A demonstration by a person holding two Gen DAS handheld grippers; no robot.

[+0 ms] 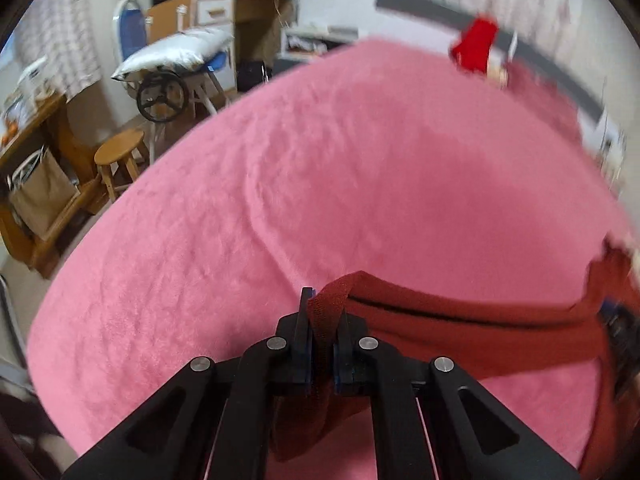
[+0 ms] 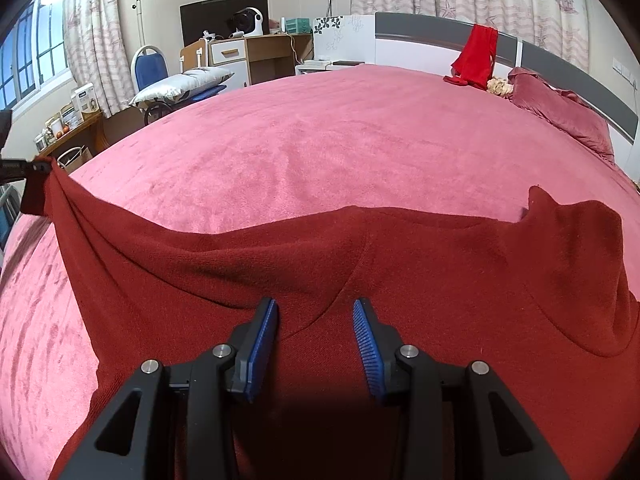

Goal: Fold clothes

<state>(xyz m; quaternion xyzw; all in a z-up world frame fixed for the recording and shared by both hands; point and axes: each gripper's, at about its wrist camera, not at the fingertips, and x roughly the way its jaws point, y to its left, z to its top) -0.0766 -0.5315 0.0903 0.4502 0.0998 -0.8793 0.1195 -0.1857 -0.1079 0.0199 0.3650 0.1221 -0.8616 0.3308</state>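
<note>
right gripper (image 2: 315, 344): blue pads spread apart, holding nothing, poised just above the dark red sweater (image 2: 360, 280), which fills the near part of its view.

left gripper (image 1: 322, 336): fingers pressed together, pinching a bunched corner of the dark red sweater (image 1: 460, 328); seen from the right wrist, that corner is drawn up taut at the sweater's far left (image 2: 24, 170).

dark red sweater: spread on the pink bedspread (image 2: 320, 140), its far edge running across the bed in a wavy line, a raised flap at its right end.

pink bedspread: open, lightly creased surface beyond the sweater's far edge, reaching to the headboard (image 2: 440, 36).

red garment (image 2: 476, 56): draped over the headboard, far beyond the sweater; a maroon pillow (image 2: 560, 108) lies to its right.

wooden stool (image 1: 120, 160): off the bed's left edge, on the floor; farther off, a blue chair (image 2: 150, 68) carrying a silver pillow (image 2: 184, 84).
</note>
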